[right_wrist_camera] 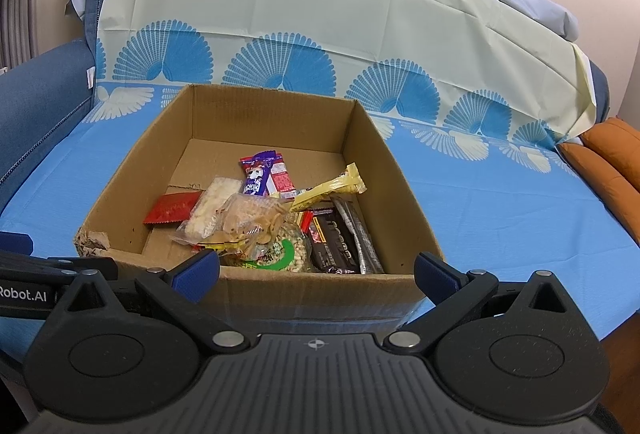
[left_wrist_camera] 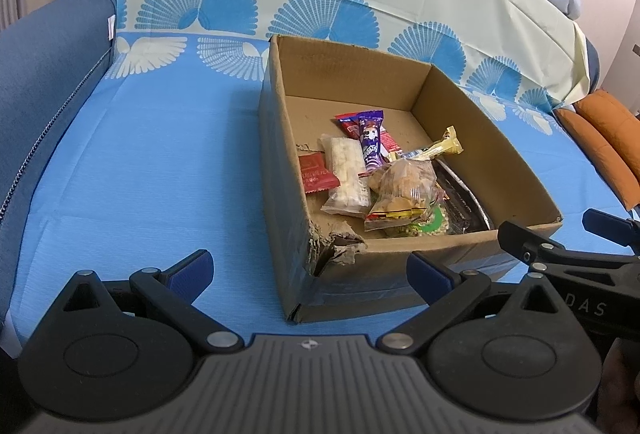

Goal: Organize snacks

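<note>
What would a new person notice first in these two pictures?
First, the open cardboard box on the blue patterned cloth, with a heap of snack packets inside near its front wall. Next, its torn front-left corner. Both tools, left and right, are open and empty before it.

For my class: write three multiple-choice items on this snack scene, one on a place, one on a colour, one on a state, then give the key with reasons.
1. Where do the snacks lie?
A. On the blue cloth
B. Inside the cardboard box
C. On the orange cushion

2. What colour is the flat square packet at the left of the pile?
A. Red
B. Green
C. White

3. How do both tongs stand?
A. Shut on a packet
B. Shut, holding nothing
C. Open, holding nothing

Key: B, all packets sit within the cardboard box; A, the square packet is red; C, the left tongs and right tongs gape with nothing between them.
</note>
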`<state>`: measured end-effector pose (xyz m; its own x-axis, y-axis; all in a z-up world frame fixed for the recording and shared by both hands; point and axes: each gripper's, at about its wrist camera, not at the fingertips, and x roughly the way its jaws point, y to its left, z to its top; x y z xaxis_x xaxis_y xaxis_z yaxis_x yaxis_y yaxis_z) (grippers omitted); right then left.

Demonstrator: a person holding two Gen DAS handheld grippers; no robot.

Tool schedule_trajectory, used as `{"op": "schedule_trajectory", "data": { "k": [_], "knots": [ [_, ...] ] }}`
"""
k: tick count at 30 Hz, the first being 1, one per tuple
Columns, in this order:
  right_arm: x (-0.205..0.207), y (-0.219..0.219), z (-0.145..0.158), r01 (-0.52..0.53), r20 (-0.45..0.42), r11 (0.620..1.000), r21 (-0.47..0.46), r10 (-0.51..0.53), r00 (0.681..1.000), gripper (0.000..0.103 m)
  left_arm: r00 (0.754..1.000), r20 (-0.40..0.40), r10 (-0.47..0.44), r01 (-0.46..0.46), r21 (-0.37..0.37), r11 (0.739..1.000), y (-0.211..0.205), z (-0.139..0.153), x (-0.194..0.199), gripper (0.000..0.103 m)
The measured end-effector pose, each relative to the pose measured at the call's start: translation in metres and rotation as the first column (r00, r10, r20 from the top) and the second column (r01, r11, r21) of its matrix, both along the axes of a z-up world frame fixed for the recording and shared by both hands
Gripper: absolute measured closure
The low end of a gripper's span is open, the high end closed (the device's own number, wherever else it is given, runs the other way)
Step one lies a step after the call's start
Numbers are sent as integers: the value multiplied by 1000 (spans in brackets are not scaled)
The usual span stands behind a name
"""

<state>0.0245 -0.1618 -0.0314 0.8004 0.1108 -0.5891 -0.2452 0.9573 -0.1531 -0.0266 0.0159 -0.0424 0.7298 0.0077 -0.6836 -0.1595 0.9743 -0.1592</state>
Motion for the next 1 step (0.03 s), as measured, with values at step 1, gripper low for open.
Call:
{"op": "schedule_trajectory", "data": {
  "k": [1],
  "knots": [
    [0,0,0,0,0,1000,0,0,1000,1,1000,-1,0,0,-1,1000,0,0,0,0]
  ]
}}
